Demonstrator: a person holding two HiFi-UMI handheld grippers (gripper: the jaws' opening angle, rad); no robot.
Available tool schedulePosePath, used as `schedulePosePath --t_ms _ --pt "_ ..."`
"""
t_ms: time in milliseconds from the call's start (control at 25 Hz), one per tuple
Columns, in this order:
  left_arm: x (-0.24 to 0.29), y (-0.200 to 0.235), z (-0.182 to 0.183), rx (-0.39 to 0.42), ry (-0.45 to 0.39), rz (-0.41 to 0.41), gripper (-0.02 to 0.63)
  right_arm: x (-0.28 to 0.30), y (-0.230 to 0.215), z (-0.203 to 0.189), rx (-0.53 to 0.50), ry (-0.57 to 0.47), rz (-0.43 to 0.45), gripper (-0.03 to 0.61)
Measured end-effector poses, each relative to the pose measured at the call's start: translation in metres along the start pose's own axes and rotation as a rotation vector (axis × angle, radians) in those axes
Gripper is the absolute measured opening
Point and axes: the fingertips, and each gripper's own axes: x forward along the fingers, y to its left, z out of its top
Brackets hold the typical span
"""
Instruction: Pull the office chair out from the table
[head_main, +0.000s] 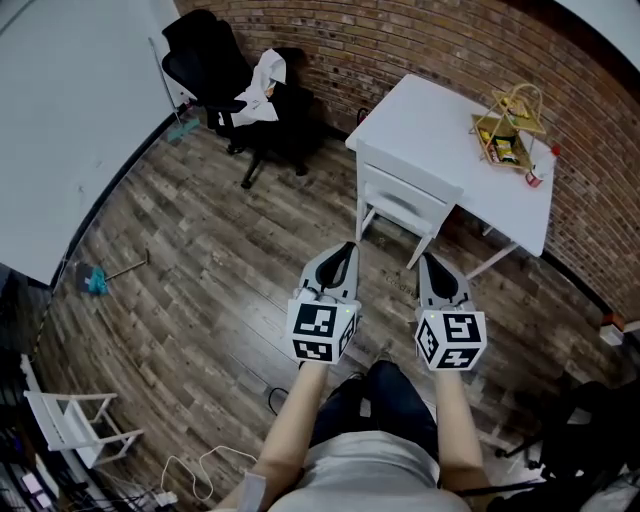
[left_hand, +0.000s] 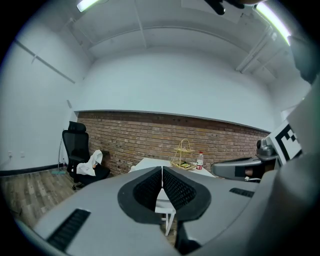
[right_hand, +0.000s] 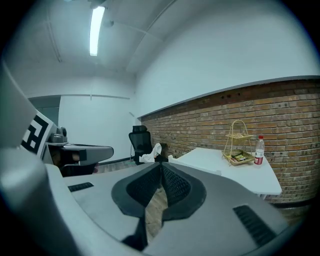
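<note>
**Step in hand: approach, no contact yet.**

The white table (head_main: 440, 130) is standing against the brick wall (head_main: 400, 40). A wire rack (head_main: 508, 125) and a bottle (head_main: 540, 168) are resting on its far end.

A white chair (head_main: 400, 205) is sitting pushed in at the table's near side, its back facing the person. A black office chair (head_main: 215, 70) with a white cloth (head_main: 262, 85) draped over it is standing well apart from the table, further left along the same wall. Only the white chair is tucked at the table, so it is probably the item to be pulled.

**Tool state**

- The left gripper (head_main: 347, 248) is holding its jaws pressed together with nothing between them. It is pointing toward the table and is near the chair back without touching it.
- The right gripper (head_main: 428, 260) is also holding its jaws together and carrying nothing. It is pointing at the table's near edge, just beside the chair.

**Next move, as judged**

1. Both sets of jaws are needing to open before any grip is possible.
2. The tips are needing to reach the chair's top rail, one tool toward each side.
3. After closing on the rail, the pull is needing to run straight away from the table. The chair legs could catch on the table legs if it is drawn at an angle.
</note>
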Motion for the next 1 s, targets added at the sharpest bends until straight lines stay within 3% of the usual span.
schedulePosePath --t_ms 600,1000 --pt "0.138 0.044 -0.007 0.033 0.085 -0.026 0.017 0.147 -0.073 -0.001 0.089 0.056 0.038 0.015" --pt "0.265 0.075 0.006 0.03 0.145 -0.078 0.017 0.258 -0.129 0.015 0.065 0.125 0.05 0.015"
